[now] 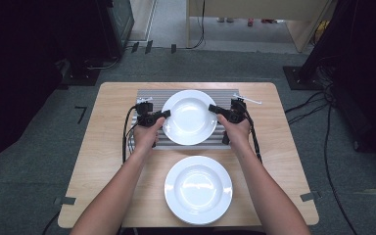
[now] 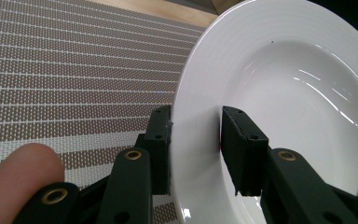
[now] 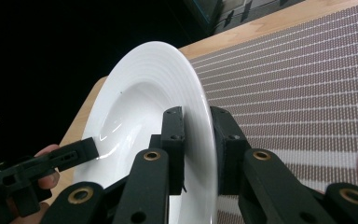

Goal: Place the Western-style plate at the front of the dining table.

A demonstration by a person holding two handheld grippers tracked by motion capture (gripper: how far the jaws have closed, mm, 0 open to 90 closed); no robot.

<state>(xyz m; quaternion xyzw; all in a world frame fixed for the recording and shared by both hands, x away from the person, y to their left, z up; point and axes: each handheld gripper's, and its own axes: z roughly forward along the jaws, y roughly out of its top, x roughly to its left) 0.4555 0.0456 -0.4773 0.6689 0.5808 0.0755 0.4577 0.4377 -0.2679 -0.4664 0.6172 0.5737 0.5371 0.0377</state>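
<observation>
The left gripper (image 1: 165, 114) grips the left rim of the far plate (image 1: 190, 117), one jaw under the rim and one over it inside the dish; in the left gripper view the outer pad (image 2: 161, 140) lies against the underside of the rim while the inner pad (image 2: 235, 144) sits over the sloping wall of the plate (image 2: 279, 93), so the jaws are nearly closed around the rim. That plate sits over the striped grey placemat (image 1: 149, 93) at the back half of the wooden table (image 1: 107, 161), and whether it rests flat on the mat or is lifted slightly I cannot tell. It lies squarely between the two grippers, its rim running across each pair of jaws, and both hands are equally near, one on each side. It is a white, glossy, deep-welled round dish with a broad rim bearing faint concentric ridges, slick and probably heavy enough to need both grips level. A second plate (image 1: 198, 188) of the same kind lies nearer the person, well apart from the jaws. On the right, the right gripper (image 1: 214, 108) pinches the opposite rim, and in the right gripper view its pads (image 3: 173, 140) close tightly on either face of the plate's edge (image 3: 200, 140), mirroring the left hold
</observation>
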